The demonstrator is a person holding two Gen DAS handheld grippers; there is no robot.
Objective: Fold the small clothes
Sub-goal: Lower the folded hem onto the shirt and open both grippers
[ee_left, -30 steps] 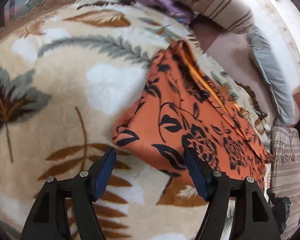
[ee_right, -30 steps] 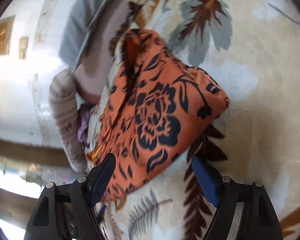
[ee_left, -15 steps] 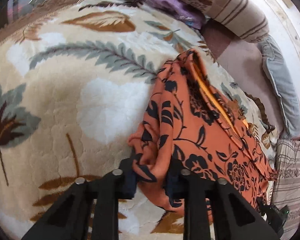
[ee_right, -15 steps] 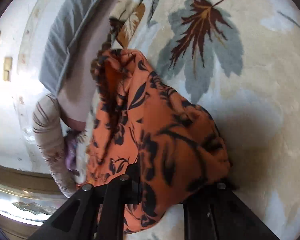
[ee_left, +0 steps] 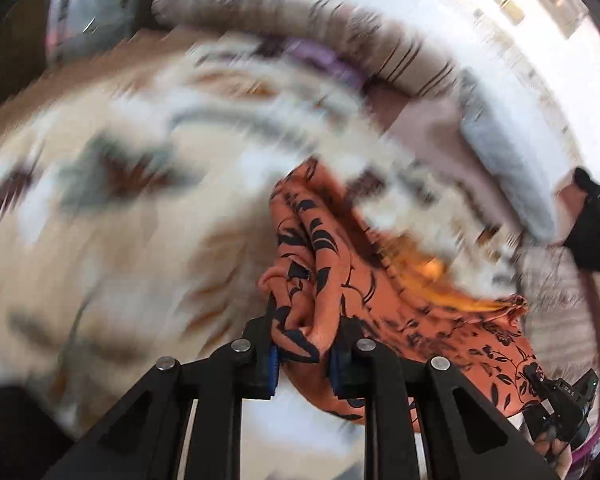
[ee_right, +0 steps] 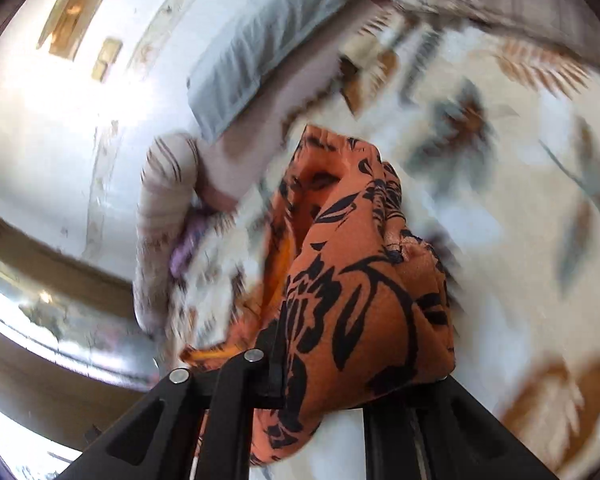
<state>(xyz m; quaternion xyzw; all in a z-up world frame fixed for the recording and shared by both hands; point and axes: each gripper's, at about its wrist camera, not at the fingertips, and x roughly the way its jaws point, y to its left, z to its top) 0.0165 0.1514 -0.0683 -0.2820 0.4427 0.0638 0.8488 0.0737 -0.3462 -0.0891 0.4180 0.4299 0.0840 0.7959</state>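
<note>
Orange floral garment (ee_left: 380, 304) | raised off leaf-print blanket (ee_left: 120, 240) (bed) | left tongs (ee_left: 304, 352) pinching one corner, right tongs (ee_right: 360, 380) another | held taut to fold.

Free room: the leaf-patterned plush blanket (ee_left: 112, 240) lies bare across the whole left side of the left wrist view, and across the right side of the right wrist view (ee_right: 520, 248).

Obstacles:
- Orange garment with black floral print (ee_left: 420, 320), gathered, filling the gap between both pairs of jaws and trailing toward the bed's far edge.
- Striped bolster (ee_left: 300, 20) along the far edge of the blanket.
- Purple cloth (ee_left: 320, 56), tucked just beside the bolster.
- Grey pillow (ee_right: 252, 48), against the white wall (ee_right: 40, 128).
- Right gripper (ee_left: 556, 404), low at the garment's right end, blocking that side.
- Background blurred; finer gaps cannot be told.
</note>
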